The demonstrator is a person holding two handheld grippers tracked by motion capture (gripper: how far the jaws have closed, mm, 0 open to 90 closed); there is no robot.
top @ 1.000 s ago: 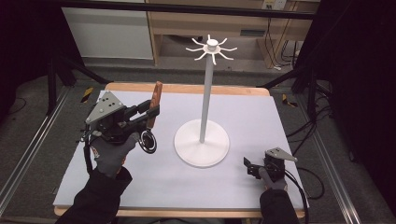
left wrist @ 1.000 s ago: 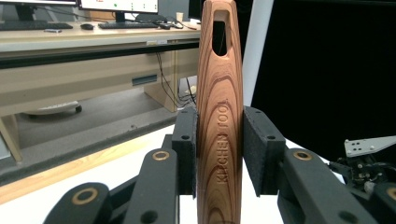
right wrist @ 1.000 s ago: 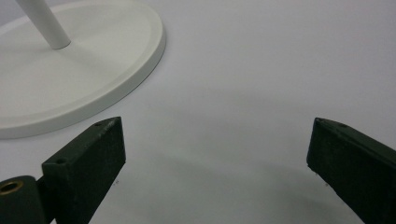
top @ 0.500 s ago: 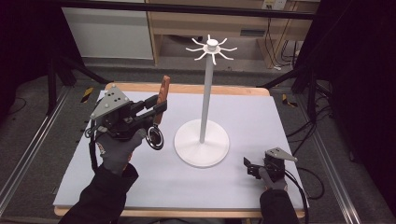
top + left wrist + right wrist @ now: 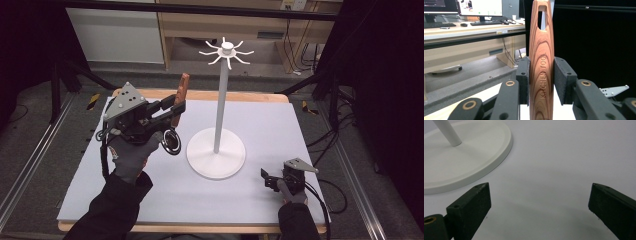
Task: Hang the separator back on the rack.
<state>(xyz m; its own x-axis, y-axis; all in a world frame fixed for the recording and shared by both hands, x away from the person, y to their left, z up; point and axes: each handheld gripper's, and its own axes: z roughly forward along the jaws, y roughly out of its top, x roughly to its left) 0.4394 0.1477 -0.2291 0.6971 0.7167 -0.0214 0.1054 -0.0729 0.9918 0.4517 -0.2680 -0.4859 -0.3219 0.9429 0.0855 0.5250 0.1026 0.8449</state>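
Near the worktop's (image 5: 125, 190) front right corner, the right gripper (image 5: 272, 181) rests low with its jaws spread wide, unmoved from a second ago, its gloved hand (image 5: 292, 195) behind it. Past it, mid-table, stands a white rack (image 5: 220, 130), a round base, tall pole and hooked crown. At the left edge, the left gripper (image 5: 172, 111) has risen and tilted upward, pinching a wooden utensil handle (image 5: 541, 75) (stamped KITCHEN TOOL), now held upright above the far left part, short of the pole. A black metal end (image 5: 170, 142) hangs below. The gloved left hand (image 5: 132, 155) wraps its grip. Beyond lies a desk (image 5: 461, 27) with monitors.
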